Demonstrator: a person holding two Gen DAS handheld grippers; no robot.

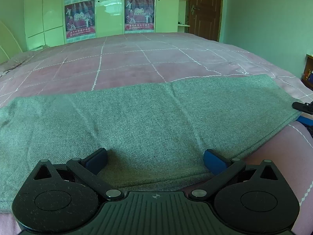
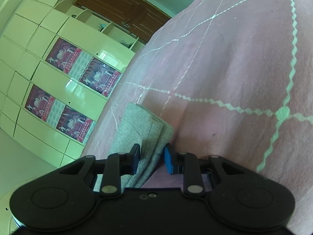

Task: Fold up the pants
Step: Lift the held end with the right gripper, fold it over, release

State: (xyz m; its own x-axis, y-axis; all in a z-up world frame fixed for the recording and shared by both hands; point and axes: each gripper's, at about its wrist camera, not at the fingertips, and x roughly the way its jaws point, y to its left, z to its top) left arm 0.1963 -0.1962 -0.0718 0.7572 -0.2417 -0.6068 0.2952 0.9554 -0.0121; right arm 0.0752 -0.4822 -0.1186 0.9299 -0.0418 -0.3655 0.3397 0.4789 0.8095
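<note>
Grey folded pants (image 1: 137, 117) lie flat across the near side of a pink quilted bedspread (image 1: 137, 62). My left gripper (image 1: 155, 156) hovers over their near edge, open wide, with its blue pads apart and nothing gripped. At the pants' right end, my right gripper (image 1: 300, 112) shows only as a black finger above the cloth and a blue pad below it. In the right wrist view, my right gripper (image 2: 152, 156) is turned on its side. The thick folded edge of the pants (image 2: 135, 125) fills the narrow gap between its pads.
The bedspread (image 2: 225, 68) stretches well beyond the pants. A glossy wardrobe (image 1: 109, 9) with red posters stands behind the bed, and a brown door (image 1: 205, 5) is at the back right. A dark shelf (image 1: 309, 70) sits by the bed's right side.
</note>
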